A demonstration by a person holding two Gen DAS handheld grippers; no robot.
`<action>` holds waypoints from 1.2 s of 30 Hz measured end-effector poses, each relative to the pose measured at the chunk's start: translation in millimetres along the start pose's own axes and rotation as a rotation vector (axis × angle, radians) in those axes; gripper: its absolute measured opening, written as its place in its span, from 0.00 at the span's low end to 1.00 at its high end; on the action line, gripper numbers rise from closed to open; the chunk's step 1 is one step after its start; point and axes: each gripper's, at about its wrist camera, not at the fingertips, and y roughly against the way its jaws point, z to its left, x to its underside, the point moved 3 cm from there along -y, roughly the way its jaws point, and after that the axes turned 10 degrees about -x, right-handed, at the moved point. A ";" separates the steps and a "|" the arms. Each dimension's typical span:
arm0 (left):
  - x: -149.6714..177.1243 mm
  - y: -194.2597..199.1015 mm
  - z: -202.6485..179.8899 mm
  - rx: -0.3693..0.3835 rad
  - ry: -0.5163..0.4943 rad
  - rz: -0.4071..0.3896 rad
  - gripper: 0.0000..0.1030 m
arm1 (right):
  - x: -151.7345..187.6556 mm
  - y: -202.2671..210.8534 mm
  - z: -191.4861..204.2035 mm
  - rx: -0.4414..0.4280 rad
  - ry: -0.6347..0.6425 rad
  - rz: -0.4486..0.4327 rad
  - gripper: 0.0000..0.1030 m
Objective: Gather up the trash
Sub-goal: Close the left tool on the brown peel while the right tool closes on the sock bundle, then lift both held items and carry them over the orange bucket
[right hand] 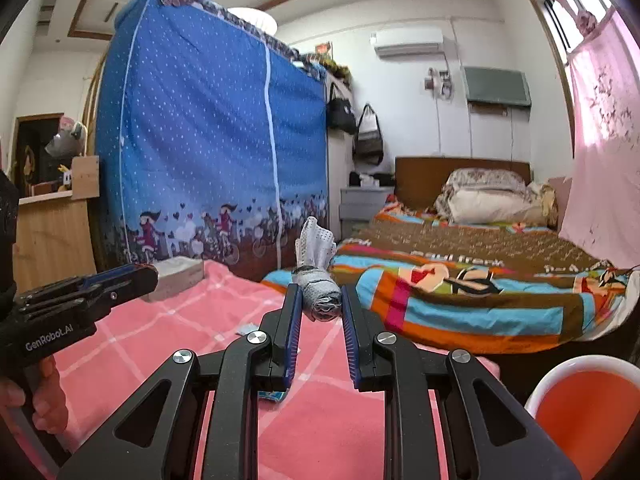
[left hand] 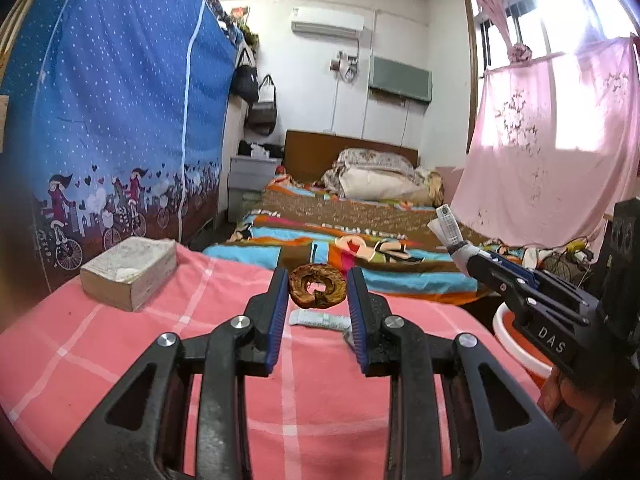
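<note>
My left gripper point(left hand: 318, 290) is shut on a brown dried fruit peel ring point(left hand: 318, 289) and holds it above the pink checked cloth point(left hand: 200, 344). A white wrapper point(left hand: 318, 319) lies on the cloth just beyond the fingers. My right gripper point(right hand: 318, 300) is shut on a crumpled silver-white wrapper point(right hand: 318, 276); it also shows in the left wrist view point(left hand: 466, 258), raised to the right. An orange bin with a white rim point(right hand: 586, 404) stands low at the right, also seen in the left wrist view point(left hand: 520, 344). A small scrap point(right hand: 248, 328) lies on the cloth.
A tissue box point(left hand: 130, 270) sits on the cloth at the left. A blue fabric wardrobe point(left hand: 120, 120) stands beyond it. A bed with a colourful blanket point(left hand: 344, 236) lies ahead. A pink curtain point(left hand: 552, 152) hangs at the right.
</note>
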 end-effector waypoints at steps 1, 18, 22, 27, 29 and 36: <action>0.0 2.0 -0.9 0.001 0.000 -0.007 0.32 | -0.5 3.8 0.6 0.003 0.004 -0.011 0.17; -12.2 32.0 -53.9 0.051 -0.076 -0.136 0.32 | -18.1 63.1 -10.5 0.094 0.059 -0.193 0.17; -13.3 33.6 -76.2 0.089 -0.074 -0.140 0.32 | -21.0 77.7 -25.4 0.126 0.035 -0.221 0.17; -15.0 35.1 -107.2 0.142 -0.092 -0.142 0.32 | -22.0 100.9 -43.0 0.177 0.015 -0.247 0.17; -15.6 36.5 -119.0 0.167 -0.101 -0.143 0.32 | -21.0 110.1 -51.7 0.202 0.010 -0.251 0.17; -11.3 38.1 -167.4 0.258 -0.160 -0.116 0.32 | -13.8 129.9 -82.3 0.296 -0.005 -0.205 0.17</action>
